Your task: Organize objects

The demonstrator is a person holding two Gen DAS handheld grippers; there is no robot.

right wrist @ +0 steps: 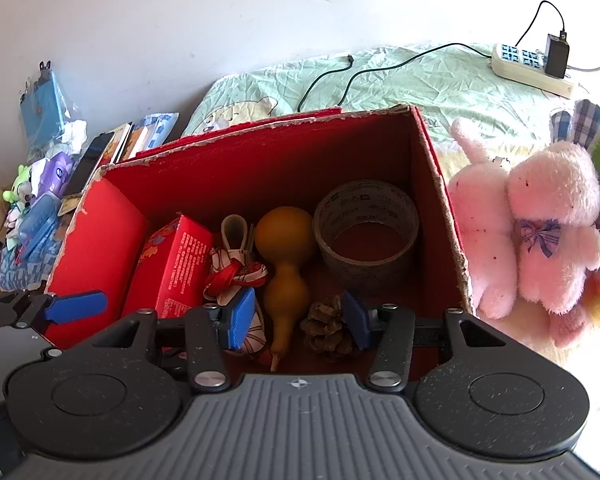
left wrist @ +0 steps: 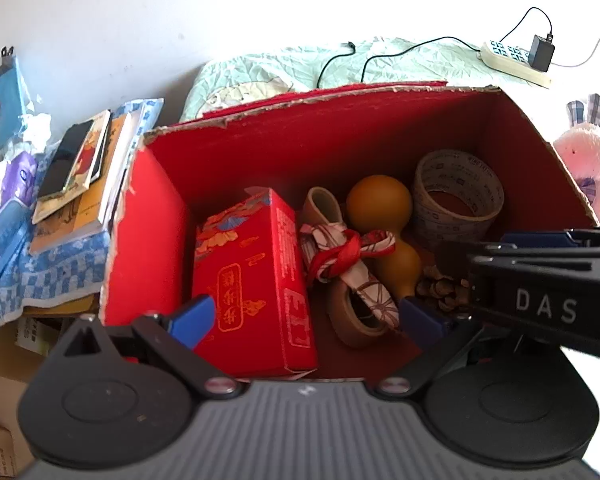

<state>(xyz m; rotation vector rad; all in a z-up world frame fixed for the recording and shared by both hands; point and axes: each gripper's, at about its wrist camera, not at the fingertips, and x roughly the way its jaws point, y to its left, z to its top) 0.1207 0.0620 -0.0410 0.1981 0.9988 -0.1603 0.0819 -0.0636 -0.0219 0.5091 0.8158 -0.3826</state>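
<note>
Two handheld grippers hang over an open red box (right wrist: 236, 168). The left gripper (left wrist: 306, 320) is spread wide and empty above a red carton (left wrist: 256, 280); the right gripper (right wrist: 298, 322) is partly open, also empty, over a gourd (right wrist: 286, 256) and pine cone (right wrist: 326, 326). A tape roll (right wrist: 366, 232) stands farther back. A pink plush rabbit (right wrist: 540, 224) lies outside the box on the bed (right wrist: 400, 80).

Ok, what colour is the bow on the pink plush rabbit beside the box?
Purple-blue striped bow on the rabbit; clearest in the right wrist view.
</note>
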